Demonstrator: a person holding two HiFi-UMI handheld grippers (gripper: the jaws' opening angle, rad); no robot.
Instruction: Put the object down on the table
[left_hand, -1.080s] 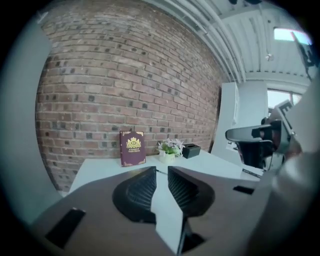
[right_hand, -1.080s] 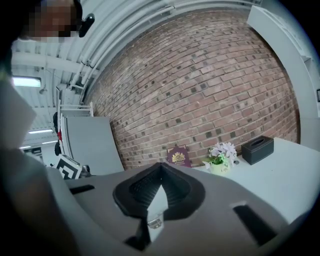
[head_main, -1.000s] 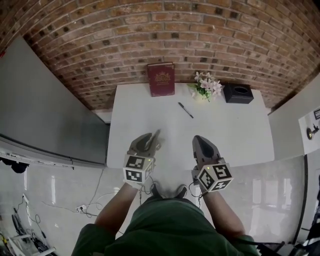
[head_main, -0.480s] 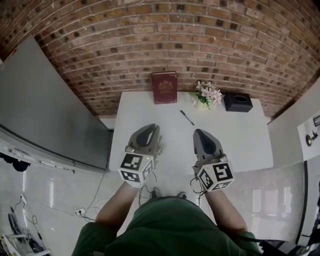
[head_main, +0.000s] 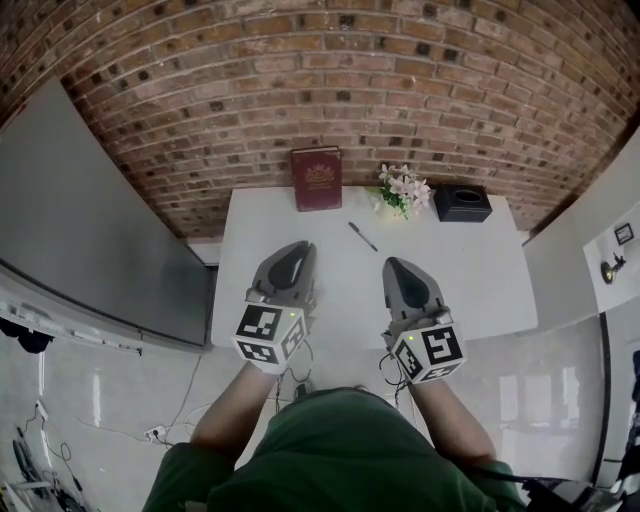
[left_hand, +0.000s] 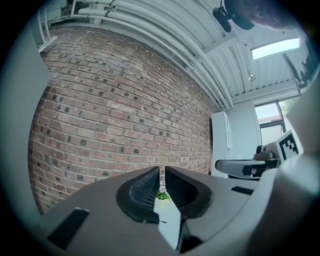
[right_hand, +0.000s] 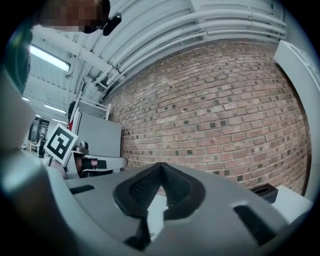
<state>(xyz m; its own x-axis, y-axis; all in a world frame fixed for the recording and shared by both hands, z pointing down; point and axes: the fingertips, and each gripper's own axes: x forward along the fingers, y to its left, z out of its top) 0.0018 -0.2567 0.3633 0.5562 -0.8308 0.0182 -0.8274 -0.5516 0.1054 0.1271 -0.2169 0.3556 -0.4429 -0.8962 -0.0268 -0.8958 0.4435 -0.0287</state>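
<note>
The smooth white table has bare room across its middle and 3 o'clock side; at its 12 o'clock edge, against rough brick wall, sit a dark red book with an unreadable gilt crest, flowers and a black box. The slim black pen lies flat on it, at 1 o'clock from the left gripper and 11 o'clock from the right gripper. Both ribbed claws, the left just closed, are pressed together, pinching nothing
</note>
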